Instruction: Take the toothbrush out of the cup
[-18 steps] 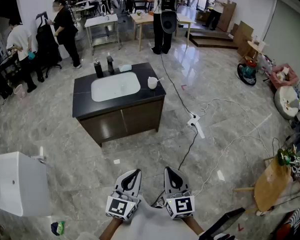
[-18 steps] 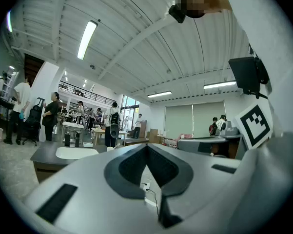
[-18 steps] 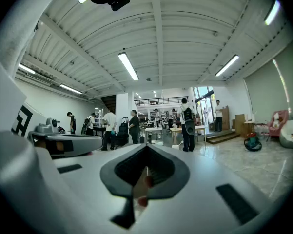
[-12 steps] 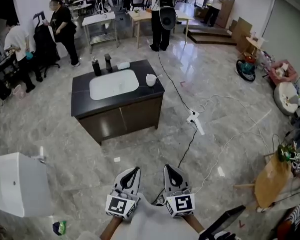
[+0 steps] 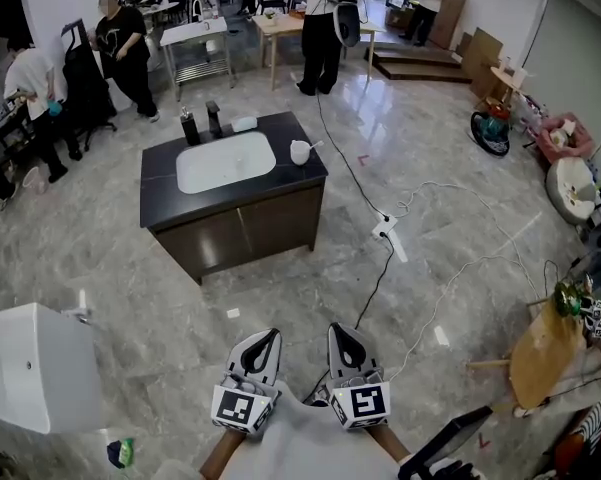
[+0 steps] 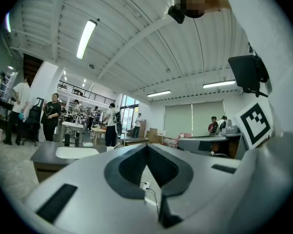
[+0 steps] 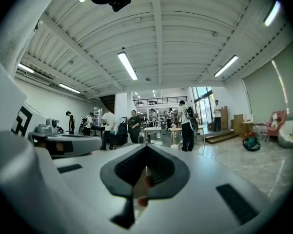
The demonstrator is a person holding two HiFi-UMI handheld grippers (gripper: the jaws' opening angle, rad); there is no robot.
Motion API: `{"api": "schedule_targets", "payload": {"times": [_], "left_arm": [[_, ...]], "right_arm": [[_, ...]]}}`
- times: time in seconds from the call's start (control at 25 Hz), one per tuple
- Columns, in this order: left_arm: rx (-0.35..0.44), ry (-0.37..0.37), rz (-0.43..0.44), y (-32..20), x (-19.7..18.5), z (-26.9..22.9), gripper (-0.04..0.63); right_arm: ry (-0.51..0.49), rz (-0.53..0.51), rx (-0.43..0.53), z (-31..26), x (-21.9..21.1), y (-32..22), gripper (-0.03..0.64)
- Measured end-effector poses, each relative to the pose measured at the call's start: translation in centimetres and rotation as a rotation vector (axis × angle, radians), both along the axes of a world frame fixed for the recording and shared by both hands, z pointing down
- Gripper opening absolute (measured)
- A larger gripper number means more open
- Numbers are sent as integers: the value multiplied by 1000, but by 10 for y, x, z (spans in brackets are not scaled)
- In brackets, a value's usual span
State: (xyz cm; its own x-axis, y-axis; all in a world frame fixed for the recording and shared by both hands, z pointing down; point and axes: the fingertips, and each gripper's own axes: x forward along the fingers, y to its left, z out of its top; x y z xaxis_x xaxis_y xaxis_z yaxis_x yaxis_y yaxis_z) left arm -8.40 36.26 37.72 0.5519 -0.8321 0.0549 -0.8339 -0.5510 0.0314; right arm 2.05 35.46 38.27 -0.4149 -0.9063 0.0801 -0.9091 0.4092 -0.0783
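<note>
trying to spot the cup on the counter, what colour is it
The cup is white, clearest in the head view.

Three views, all toward distant counter (image 5: 298, 182)

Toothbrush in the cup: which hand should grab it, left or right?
Right, probably. The cup stands at the counter's right end, and the toothbrush leans right. The right gripper and left gripper are equally far, both shut.

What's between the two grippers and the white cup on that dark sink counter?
Head view: grey marble floor, then the dark cabinet's front, up to the white cup.
</note>
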Motion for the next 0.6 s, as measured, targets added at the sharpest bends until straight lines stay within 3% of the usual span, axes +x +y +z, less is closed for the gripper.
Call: {"api": "schedule_targets", "payload": {"times": [0.32, 0.48, 0.6], "left_arm": [[-3, -10, 21, 3, -7, 1, -5], [18, 67, 42, 0, -13, -8, -5], [37, 63, 61, 0, -23, -12, -5]], "right_arm": [[-15, 42, 16, -5, 0, 1, 5], [21, 62, 19, -5, -11, -3, 4], [40, 92, 18, -7, -17, -4, 5]]}}
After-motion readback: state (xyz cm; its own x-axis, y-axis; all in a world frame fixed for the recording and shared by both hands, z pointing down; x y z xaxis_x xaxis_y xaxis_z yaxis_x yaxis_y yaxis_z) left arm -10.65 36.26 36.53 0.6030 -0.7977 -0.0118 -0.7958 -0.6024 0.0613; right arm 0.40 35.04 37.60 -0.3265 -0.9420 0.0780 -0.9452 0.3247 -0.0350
